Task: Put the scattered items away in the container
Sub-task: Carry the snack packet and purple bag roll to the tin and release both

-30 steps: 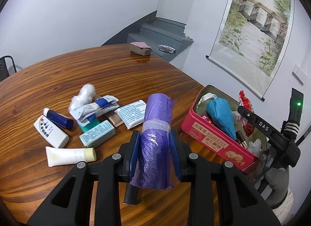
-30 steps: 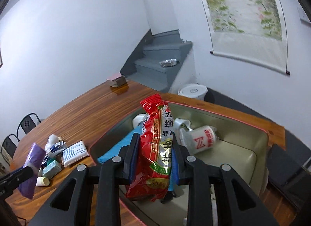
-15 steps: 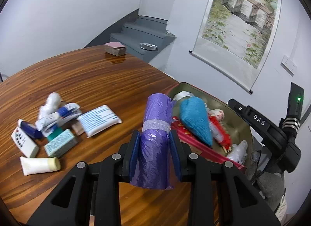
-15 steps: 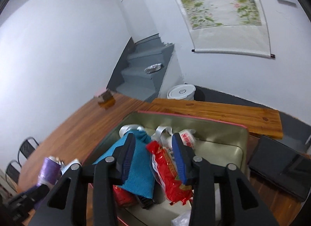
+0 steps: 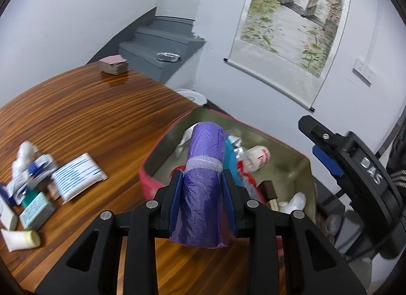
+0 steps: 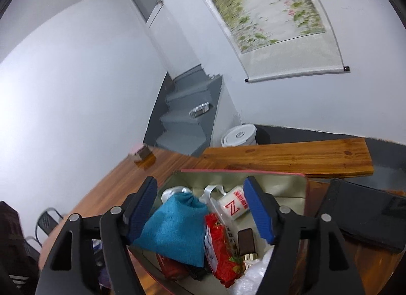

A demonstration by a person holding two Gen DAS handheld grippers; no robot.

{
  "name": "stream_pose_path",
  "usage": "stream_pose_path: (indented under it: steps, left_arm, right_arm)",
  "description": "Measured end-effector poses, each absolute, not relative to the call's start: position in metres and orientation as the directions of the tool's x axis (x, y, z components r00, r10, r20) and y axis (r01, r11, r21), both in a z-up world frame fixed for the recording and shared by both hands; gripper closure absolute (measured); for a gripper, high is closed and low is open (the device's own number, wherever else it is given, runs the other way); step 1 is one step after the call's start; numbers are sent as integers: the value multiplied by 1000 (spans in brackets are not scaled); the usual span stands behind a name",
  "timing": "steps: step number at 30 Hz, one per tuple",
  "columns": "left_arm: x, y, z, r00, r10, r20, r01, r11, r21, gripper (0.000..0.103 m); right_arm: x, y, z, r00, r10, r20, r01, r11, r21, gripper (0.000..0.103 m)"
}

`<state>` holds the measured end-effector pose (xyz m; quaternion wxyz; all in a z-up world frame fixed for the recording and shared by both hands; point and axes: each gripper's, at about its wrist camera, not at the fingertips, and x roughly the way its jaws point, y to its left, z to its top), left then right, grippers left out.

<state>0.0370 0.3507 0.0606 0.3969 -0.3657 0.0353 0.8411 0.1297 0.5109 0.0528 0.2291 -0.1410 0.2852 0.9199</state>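
- Two claws are working over one red metal tin with a pale lining (image 5: 303, 161).
- Left gripper (image 5: 203, 201) is pinching a purple rolled plastic-bag bundle (image 5: 203, 185), carrying it above the tin's near wall; next it needs to advance over the hollow, then release.
- Right gripper (image 6: 203, 208) is spreading, nothing between its pads, a red crinkly snack packet (image 6: 219, 251) lying below it inside the tin.

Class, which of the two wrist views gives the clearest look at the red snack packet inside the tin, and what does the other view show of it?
The right wrist view: the red snack packet lies in plain sight in the tin, beside the blue pouch. In the left wrist view only slivers of it show, behind the purple roll.
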Motion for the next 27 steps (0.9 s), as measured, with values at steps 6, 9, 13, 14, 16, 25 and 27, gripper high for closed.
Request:
stream_pose_path:
  steps: [6, 9, 13, 14, 16, 25, 27]
  left_arm:
    - [34, 378, 56, -380, 674, -634, -715, -648, -261, 70]
    - [30, 385, 54, -372, 697, -614, -710, -639, -296, 69]
    - [26, 383, 51, -397, 716, -575, -677, -651, -344, 68]
    - [26, 382, 52, -392, 725, -567, -677, -644, -356, 60]
    - [27, 381, 54, -392, 732, -557, -679, -639, -361, 45]
    - [22, 376, 52, -392, 700, -597, -649, -671, -359, 44]
    - [19, 372, 51, -399, 690, -604, -633, -684, -363, 44]
  right_arm:
    - [140, 514, 61, -863, 373, -340, -501, -714, 489, 25]
    - [141, 512, 64, -869, 369, -330, -492, -721, 489, 24]
    - [141, 514, 64, -868, 375, -325, -494, -712, 499, 23]
    - [140, 514, 63, -869, 373, -327, -494, -711, 501, 23]
    - [140, 513, 62, -869, 368, -331, -492, -713, 499, 22]
    - [134, 511, 60, -868, 358, -344, -490, -728, 479, 21]
    - [134, 510, 59, -874, 349, -339, -481, -729, 488, 21]
